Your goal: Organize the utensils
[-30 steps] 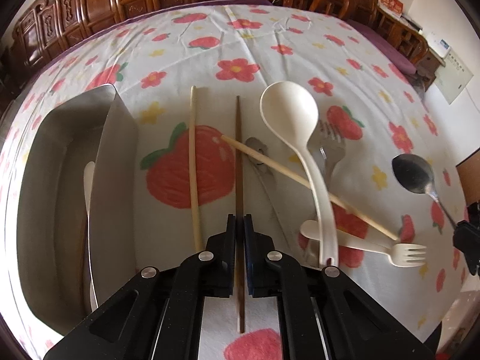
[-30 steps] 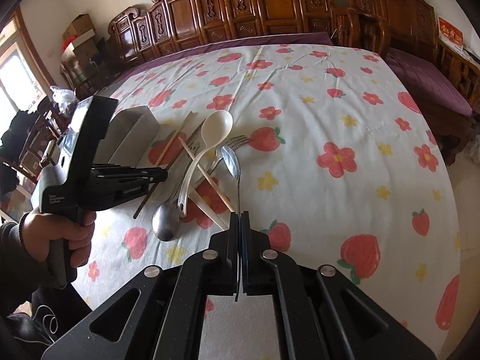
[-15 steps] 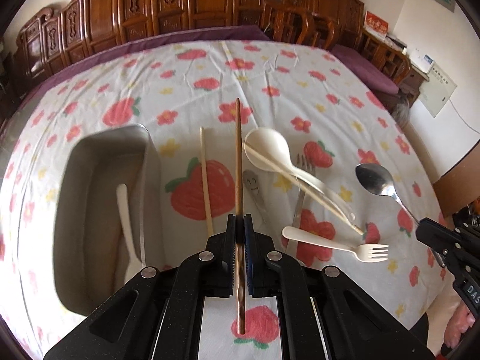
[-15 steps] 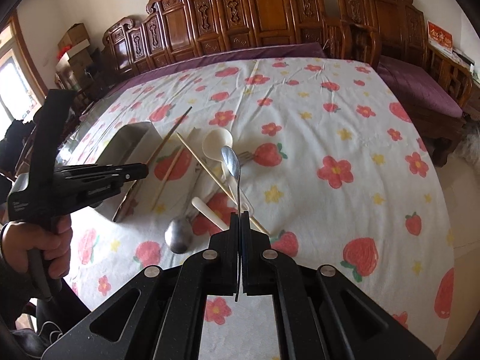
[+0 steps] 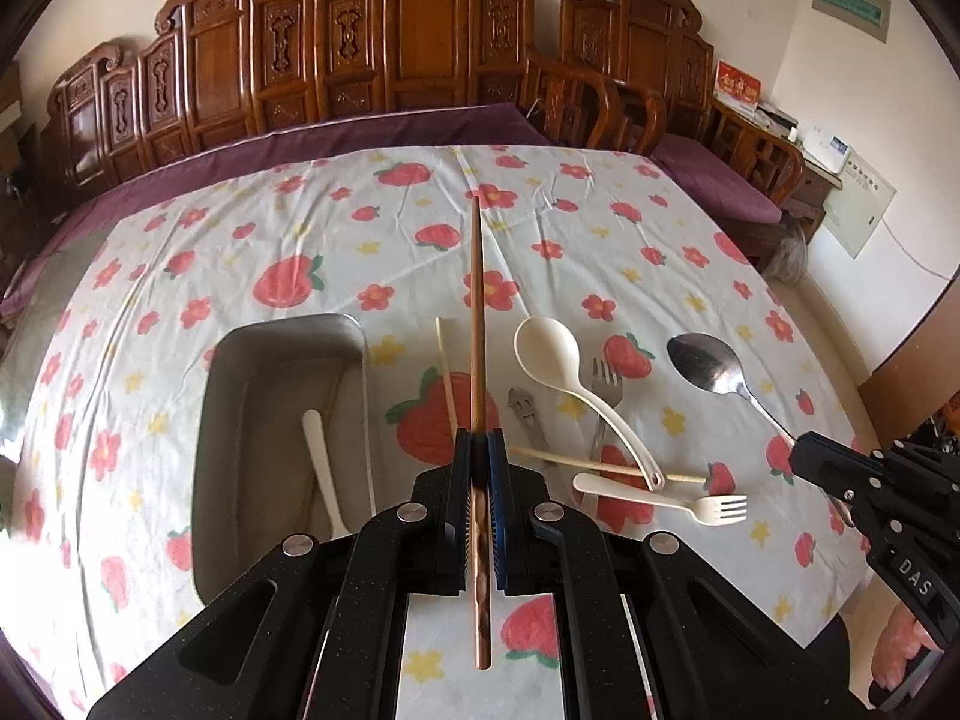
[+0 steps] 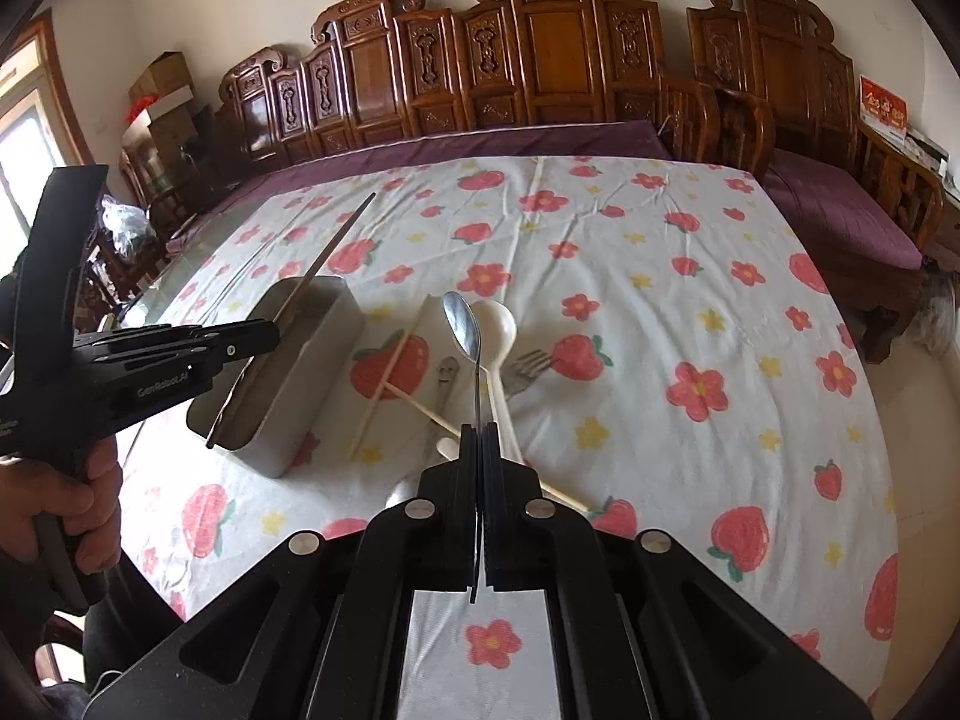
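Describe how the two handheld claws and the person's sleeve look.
Both are matte black plastic with silver bolt heads. The left claw has blue pads between its fingers; its side carries white "GenRobot.AI" lettering. The right claw bears white "DAS" lettering. The sleeve is dark.

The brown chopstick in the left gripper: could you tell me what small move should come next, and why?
Probably carry it sideways over the metal tray and lower it in. The left gripper is shut on the brown chopstick, held clear of the table, with the tray just beside it.
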`<state>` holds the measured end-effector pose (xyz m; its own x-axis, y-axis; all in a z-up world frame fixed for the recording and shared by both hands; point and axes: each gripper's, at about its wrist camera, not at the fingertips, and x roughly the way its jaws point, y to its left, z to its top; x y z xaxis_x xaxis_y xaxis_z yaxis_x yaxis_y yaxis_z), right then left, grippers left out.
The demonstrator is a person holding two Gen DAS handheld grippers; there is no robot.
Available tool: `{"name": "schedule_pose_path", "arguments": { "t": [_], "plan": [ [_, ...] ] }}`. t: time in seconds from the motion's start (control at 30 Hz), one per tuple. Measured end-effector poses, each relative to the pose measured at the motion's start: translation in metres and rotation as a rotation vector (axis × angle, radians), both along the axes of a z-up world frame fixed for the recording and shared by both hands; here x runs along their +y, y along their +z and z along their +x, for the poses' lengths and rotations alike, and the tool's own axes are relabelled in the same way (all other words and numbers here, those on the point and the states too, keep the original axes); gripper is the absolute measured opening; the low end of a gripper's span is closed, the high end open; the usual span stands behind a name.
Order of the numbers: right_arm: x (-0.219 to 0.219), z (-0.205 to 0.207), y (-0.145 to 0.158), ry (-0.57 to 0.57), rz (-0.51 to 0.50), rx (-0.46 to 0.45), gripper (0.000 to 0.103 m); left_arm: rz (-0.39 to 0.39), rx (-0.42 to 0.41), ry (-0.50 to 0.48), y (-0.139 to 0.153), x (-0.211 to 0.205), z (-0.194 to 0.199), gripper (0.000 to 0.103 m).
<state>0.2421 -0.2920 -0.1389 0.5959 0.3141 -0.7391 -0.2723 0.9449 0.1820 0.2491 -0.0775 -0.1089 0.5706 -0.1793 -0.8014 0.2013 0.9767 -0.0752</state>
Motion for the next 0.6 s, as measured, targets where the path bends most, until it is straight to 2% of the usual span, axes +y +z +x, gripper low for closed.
{"name": "schedule_pose_path", "arguments": {
  "t": [0.27,0.6],
  "plan": [
    [0.030,0.005,0.006,0.027,0.006,-0.007,0.003,0.009,0.004,0.005,0.001,0.028,-0.010,0.005],
    [0.077,0.012,0.011,0.079,0.005,-0.020,0.003,0.014,0.040,0.025,-0.010,0.076,-0.014,0.005]
  ]
}}
